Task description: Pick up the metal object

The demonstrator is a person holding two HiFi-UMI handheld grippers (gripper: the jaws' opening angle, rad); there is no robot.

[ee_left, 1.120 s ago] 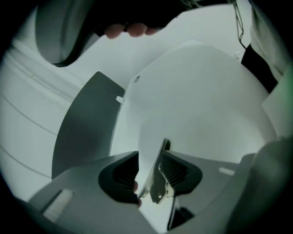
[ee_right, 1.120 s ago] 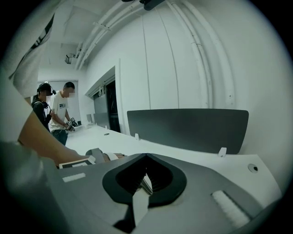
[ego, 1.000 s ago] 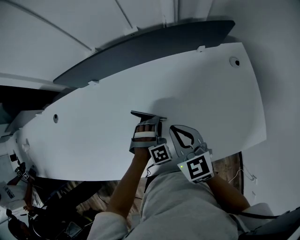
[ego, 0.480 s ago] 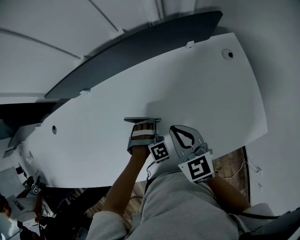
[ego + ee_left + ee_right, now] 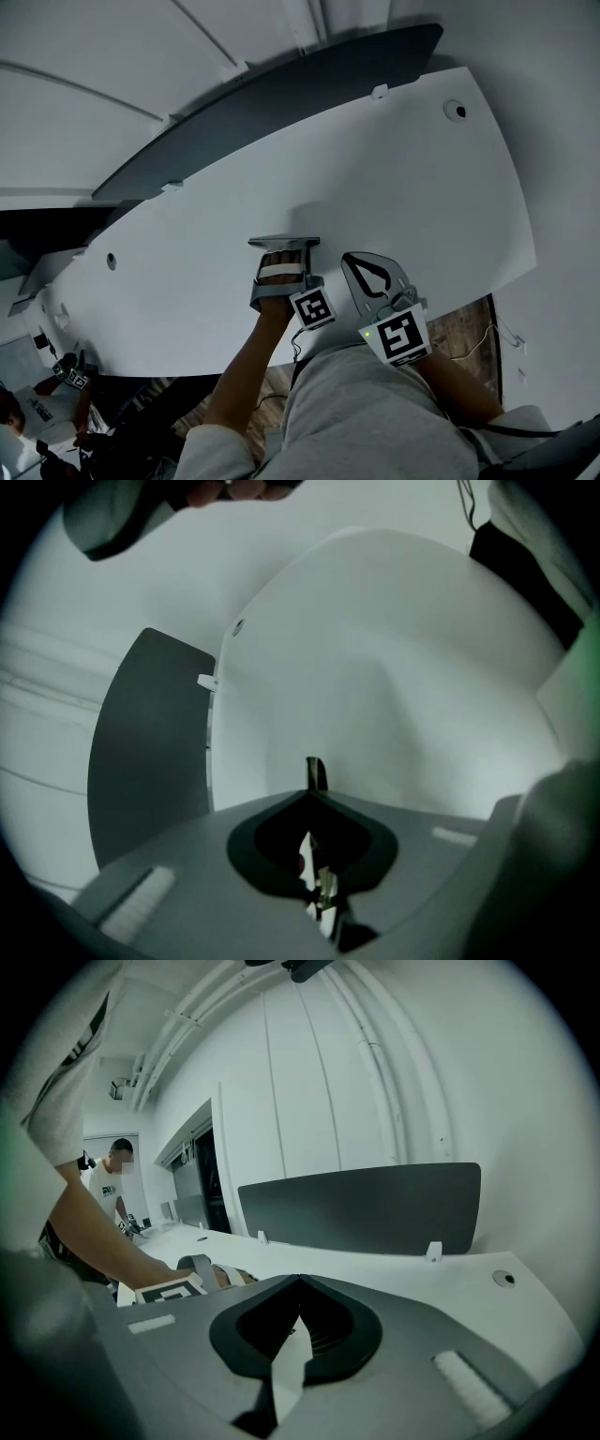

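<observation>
The metal object (image 5: 283, 241) is a thin flat strip lying crosswise at the tip of my left gripper (image 5: 282, 249), just above the white table (image 5: 422, 187). In the left gripper view its narrow end (image 5: 316, 772) sticks out past the closed jaws of the left gripper (image 5: 310, 795), so that gripper is shut on it. My right gripper (image 5: 347, 257) hovers close beside the left one on its right, over the table's near part. Seen from its own camera, the right gripper (image 5: 300, 1280) is shut with nothing between its fingers.
A dark grey divider panel (image 5: 281, 94) runs along the table's far edge. Round cable holes sit at the right end (image 5: 457, 110) and the left end (image 5: 112, 261). Below both grippers are the table's near edge and wooden floor (image 5: 464, 333). A person (image 5: 117, 1185) stands far left.
The left gripper's jaws have closed on the metal strip, which has gone from slightly tilted to level. The right gripper has stayed put beside it.
</observation>
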